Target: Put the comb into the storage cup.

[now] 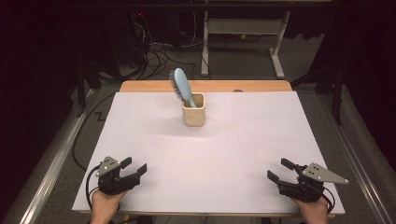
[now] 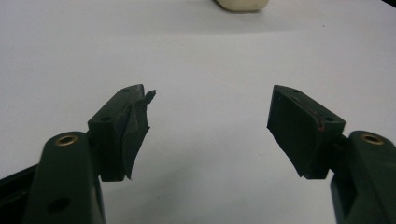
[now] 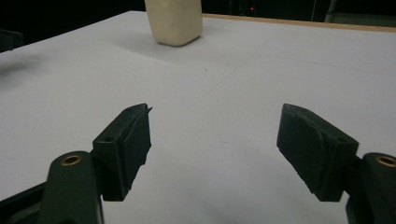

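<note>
On table [image 1: 140,140], unlabelled cup [image 1: 193,111] holds hairbrush [image 1: 182,87].

Brush [image 1: 181,85] handle end hidden inside cup [image 1: 194,115]. Cup cut off by top edge in both gripper views. Forearms cropped at bottom edge, high view.

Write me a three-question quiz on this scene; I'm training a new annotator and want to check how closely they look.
1. True or false: the blue hairbrush lies flat on the white table.
2. What does the brush stand in?
A. a cream square cup
B. a glass jar
C. a wire basket
3. Fill in: the left hand-held gripper and the right hand-held gripper both have their jaws ____, with nothing between them.

Key: 1 false, it stands handle-down and leans to the left; 2 A; 3 open.
</note>
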